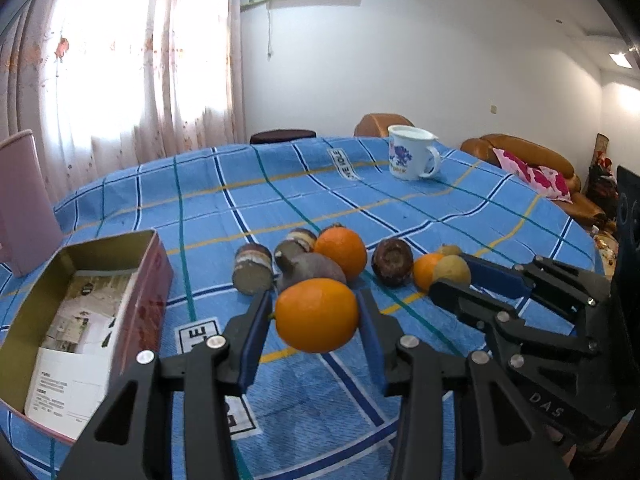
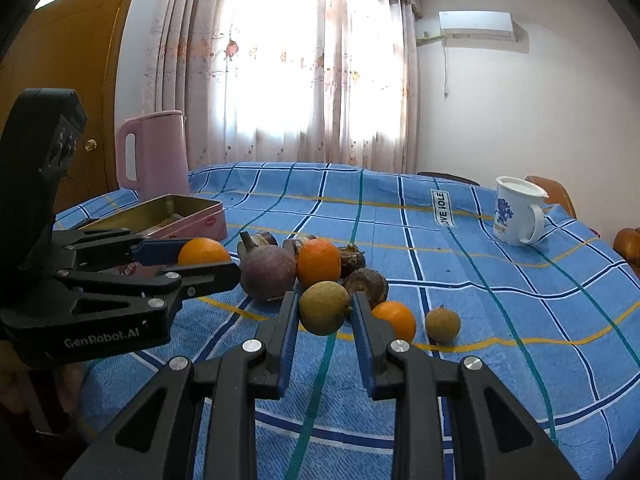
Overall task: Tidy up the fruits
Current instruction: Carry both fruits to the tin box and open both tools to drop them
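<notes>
Left gripper [image 1: 316, 320] clamped on an orange [image 1: 316, 314], tilted downward and raised off the cloth; right gripper [image 2: 325, 310] closed on a small tan fruit [image 2: 325, 307], likewise angled down.

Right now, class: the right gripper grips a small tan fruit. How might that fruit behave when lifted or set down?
The small tan fruit looks nearly round, so it would probably roll if set on the tablecloth. The right gripper touches it only at two sides, so it might twist or slip. It looks small, so probably light.
</notes>
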The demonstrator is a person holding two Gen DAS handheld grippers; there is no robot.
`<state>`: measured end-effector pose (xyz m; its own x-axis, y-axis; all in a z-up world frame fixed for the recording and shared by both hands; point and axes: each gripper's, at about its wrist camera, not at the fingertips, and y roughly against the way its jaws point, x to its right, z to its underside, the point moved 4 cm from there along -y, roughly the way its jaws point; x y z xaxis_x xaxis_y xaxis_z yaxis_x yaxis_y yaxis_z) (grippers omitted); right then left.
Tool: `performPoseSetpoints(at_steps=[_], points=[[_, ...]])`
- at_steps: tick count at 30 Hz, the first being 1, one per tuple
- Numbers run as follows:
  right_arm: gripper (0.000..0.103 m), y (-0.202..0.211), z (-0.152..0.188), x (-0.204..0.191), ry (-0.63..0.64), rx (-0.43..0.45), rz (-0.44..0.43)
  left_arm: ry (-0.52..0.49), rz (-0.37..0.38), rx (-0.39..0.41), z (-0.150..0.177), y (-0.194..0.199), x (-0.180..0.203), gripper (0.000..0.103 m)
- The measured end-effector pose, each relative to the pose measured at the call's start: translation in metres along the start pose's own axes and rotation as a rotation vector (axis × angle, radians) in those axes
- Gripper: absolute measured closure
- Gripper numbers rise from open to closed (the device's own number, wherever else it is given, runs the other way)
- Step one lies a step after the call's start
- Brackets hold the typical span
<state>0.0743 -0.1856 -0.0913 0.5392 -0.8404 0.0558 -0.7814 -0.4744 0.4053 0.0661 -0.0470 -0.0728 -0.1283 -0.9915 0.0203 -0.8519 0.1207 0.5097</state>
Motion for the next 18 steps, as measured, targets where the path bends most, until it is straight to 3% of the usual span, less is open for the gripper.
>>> performPoseSetpoints(at_steps=[18], points=[[0.075,0.008,0.000,-0.005,0.029,0.060,0.020,-0.023,-0.070,0.099,-0.008,0.018,-0.001,0.058]])
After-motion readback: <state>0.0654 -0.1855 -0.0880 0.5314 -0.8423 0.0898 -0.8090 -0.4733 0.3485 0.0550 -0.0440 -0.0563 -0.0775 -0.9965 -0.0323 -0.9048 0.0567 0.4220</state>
